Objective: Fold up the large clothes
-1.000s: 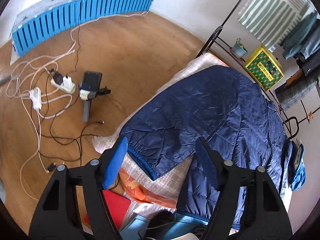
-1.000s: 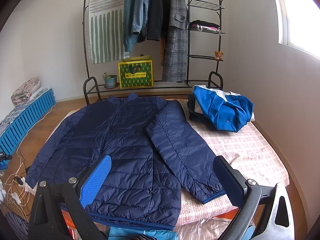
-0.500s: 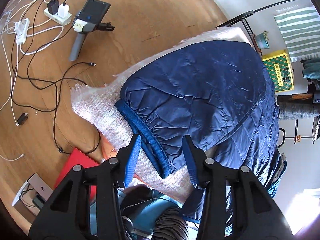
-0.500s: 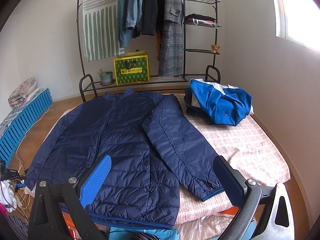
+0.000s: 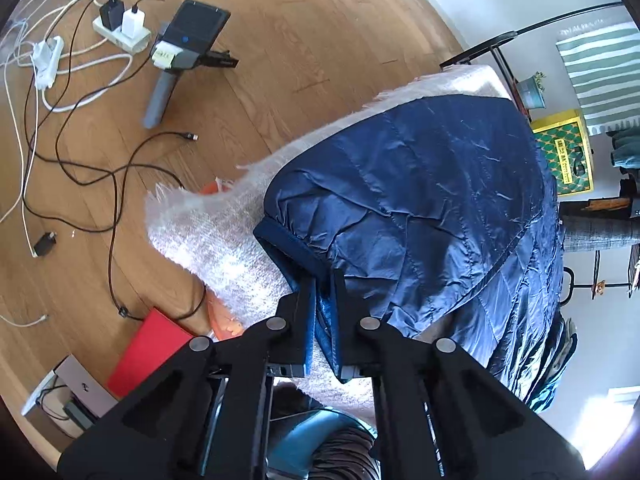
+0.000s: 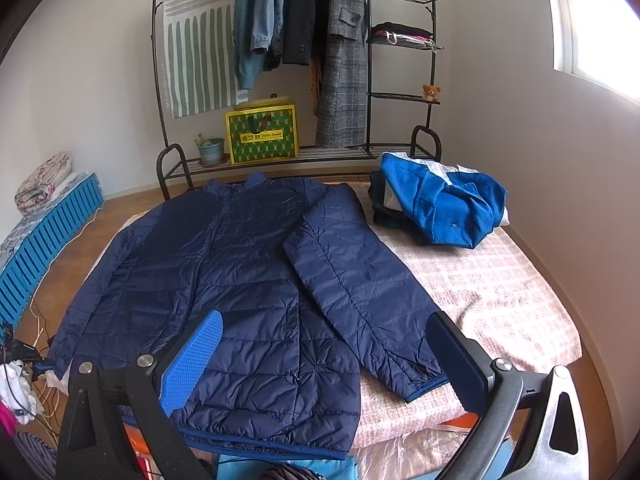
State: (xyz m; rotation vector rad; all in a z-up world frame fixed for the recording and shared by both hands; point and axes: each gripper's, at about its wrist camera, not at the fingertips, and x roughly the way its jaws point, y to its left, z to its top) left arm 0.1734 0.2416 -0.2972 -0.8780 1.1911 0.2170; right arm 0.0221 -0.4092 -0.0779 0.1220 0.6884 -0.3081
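**Navy jacket pinched at the cuff, ready for its first fold**

Navy quilted jacket (image 6: 224, 280) lies face up and spread flat across the bed (image 6: 500, 288), collar toward the clothes rack (image 6: 400, 60), giving a smooth base for folding. One sleeve (image 6: 360, 296) is laid slanting down toward the foot of the bed. At the opposite edge, the left tongs (image 5: 322, 292) are clamped tight on the ribbed cuff (image 5: 288, 244) of the other sleeve, which hangs near the mattress corner above a floor strewn with cables (image 5: 72, 152); a cuff grip likely lets the whole sleeve be drawn inward in one pull. The right tongs (image 6: 332, 344) hover above the hem with jaws wide apart, holding nothing, apparently free to steady the body. A blue garment (image 6: 444, 208) sits heaped apart at the far corner.
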